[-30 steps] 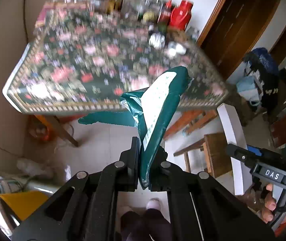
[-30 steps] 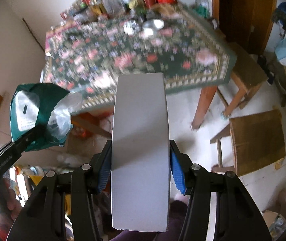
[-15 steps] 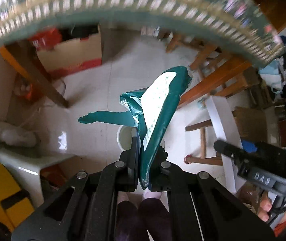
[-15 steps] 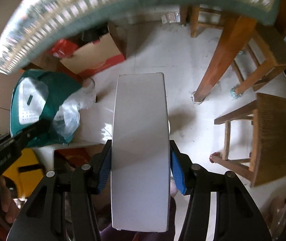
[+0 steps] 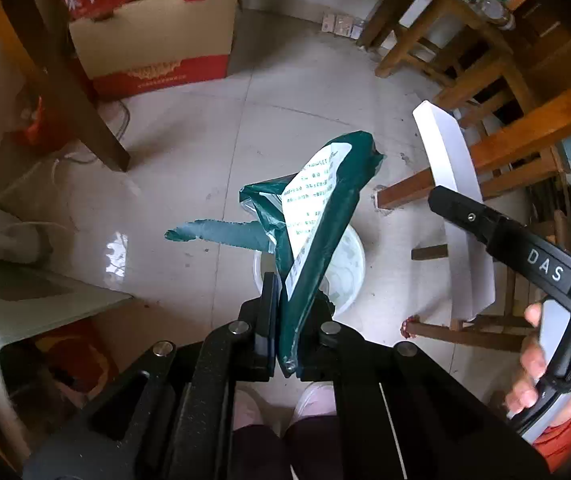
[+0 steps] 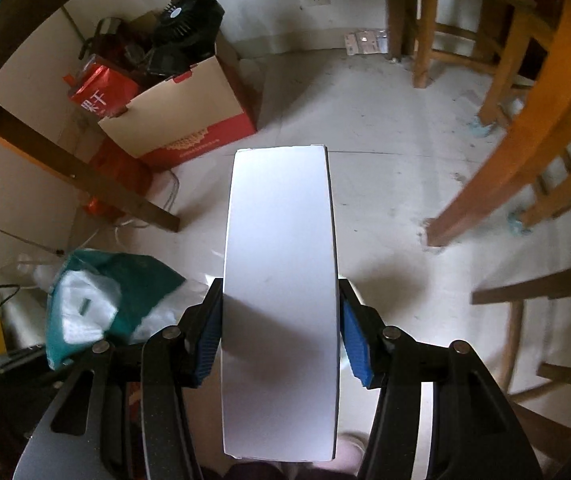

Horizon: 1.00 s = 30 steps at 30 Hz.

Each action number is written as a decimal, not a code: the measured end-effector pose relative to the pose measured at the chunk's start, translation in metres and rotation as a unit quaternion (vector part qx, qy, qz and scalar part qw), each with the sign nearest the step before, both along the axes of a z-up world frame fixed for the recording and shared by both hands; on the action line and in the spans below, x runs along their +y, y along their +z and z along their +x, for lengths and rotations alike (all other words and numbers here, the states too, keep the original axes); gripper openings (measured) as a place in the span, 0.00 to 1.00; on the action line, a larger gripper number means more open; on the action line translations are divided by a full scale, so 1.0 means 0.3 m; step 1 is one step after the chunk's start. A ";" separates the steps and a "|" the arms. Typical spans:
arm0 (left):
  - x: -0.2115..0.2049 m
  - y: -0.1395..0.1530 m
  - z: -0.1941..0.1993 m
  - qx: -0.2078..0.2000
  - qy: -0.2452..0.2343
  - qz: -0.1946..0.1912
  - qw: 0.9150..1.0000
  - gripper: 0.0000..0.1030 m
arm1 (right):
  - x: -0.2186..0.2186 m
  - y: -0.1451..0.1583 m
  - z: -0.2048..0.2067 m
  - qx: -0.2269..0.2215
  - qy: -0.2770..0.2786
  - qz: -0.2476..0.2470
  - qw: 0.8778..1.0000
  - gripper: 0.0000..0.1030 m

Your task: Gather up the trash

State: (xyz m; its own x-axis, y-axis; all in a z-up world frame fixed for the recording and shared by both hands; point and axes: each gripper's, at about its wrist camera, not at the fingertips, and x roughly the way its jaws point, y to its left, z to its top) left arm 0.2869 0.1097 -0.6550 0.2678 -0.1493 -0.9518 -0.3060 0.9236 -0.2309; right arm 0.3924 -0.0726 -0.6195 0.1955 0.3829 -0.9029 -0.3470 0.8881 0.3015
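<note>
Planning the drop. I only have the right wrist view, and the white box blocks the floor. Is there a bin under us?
Observer: Yes. The left wrist view shows a round white bin on the floor, right behind the green mailer bag from that camera.
Operator: Is the bag gripped properly?
Observer: The left gripper is shut on the bag's lower end. A torn green strip sticks out sideways.
Operator: Where's my box relative to the bin?
Observer: In that view the white box, clamped in the right gripper, appears right of the bin, not over it.
</note>
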 end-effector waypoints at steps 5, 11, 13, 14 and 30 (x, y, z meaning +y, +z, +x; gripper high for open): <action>-0.009 -0.092 0.033 0.001 -0.001 -0.002 1.000 0.05 | 0.013 -0.116 0.000 0.036 0.005 -0.022 0.999 0.61; -0.047 -0.163 0.070 0.009 -0.013 -0.011 1.000 0.05 | -0.055 -0.177 -0.024 0.070 0.018 -0.047 0.996 0.61; -0.073 -0.181 0.088 0.017 -0.020 -0.021 0.999 0.05 | -0.081 -0.171 -0.033 0.078 0.015 -0.047 0.996 0.61; -0.080 -0.186 0.094 0.019 -0.022 -0.025 0.999 0.05 | -0.089 -0.167 -0.033 0.079 0.014 -0.048 0.996 0.61; -0.154 0.029 0.090 0.048 -0.053 -0.006 0.997 0.37 | -0.133 0.088 -0.040 0.053 -0.001 -0.045 0.998 0.61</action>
